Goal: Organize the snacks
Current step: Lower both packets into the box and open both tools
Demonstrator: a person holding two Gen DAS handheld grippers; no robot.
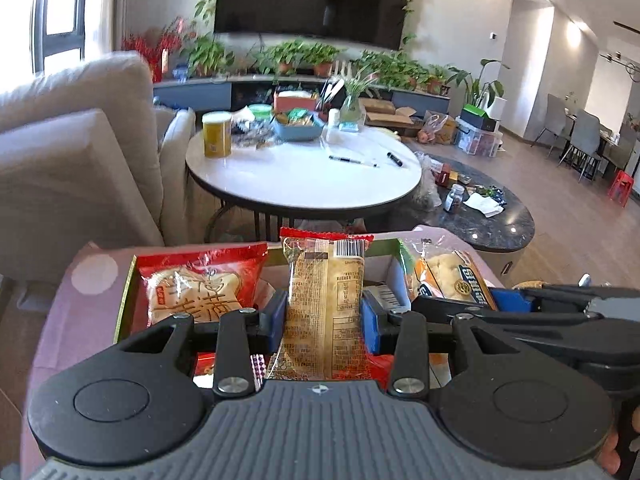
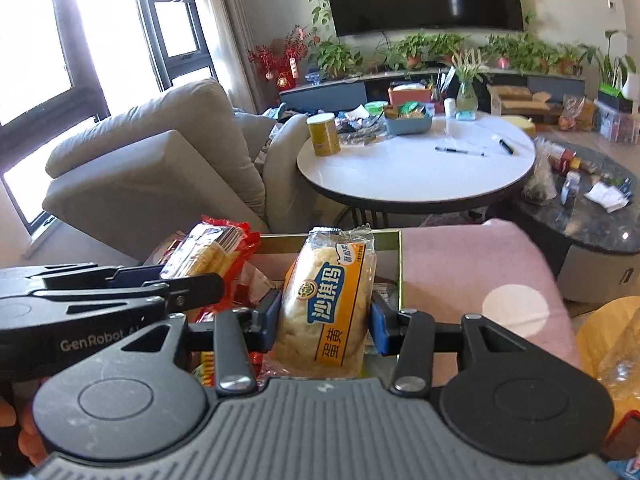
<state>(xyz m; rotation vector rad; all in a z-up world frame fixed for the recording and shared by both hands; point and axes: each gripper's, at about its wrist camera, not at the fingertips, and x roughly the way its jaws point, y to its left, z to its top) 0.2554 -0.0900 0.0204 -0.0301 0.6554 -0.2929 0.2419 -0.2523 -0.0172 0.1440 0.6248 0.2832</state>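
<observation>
My left gripper [image 1: 324, 314] is shut on a clear snack packet with red ends and a barcode [image 1: 325, 276], held upright over a gold-rimmed box [image 1: 127, 280]. A red toast packet [image 1: 196, 286] leans inside the box at the left. My right gripper [image 2: 326, 318] is shut on a yellow-labelled pastry packet [image 2: 330, 292], also upright over the box rim [image 2: 394, 236]. The two grippers sit side by side: the right gripper [image 1: 496, 300] and its yellow-labelled packet [image 1: 448, 276] show in the left wrist view, and the left gripper [image 2: 188, 284] with the red-ended packet [image 2: 212, 252] shows in the right wrist view.
The box rests on a pink spotted cloth [image 2: 460, 268]. Beyond stands a round white table [image 1: 304, 184] with a yellow canister [image 1: 217, 135], a blue basket [image 1: 298, 128] and pens. A beige sofa [image 1: 72, 160] is left, a dark stone table [image 1: 492, 220] right.
</observation>
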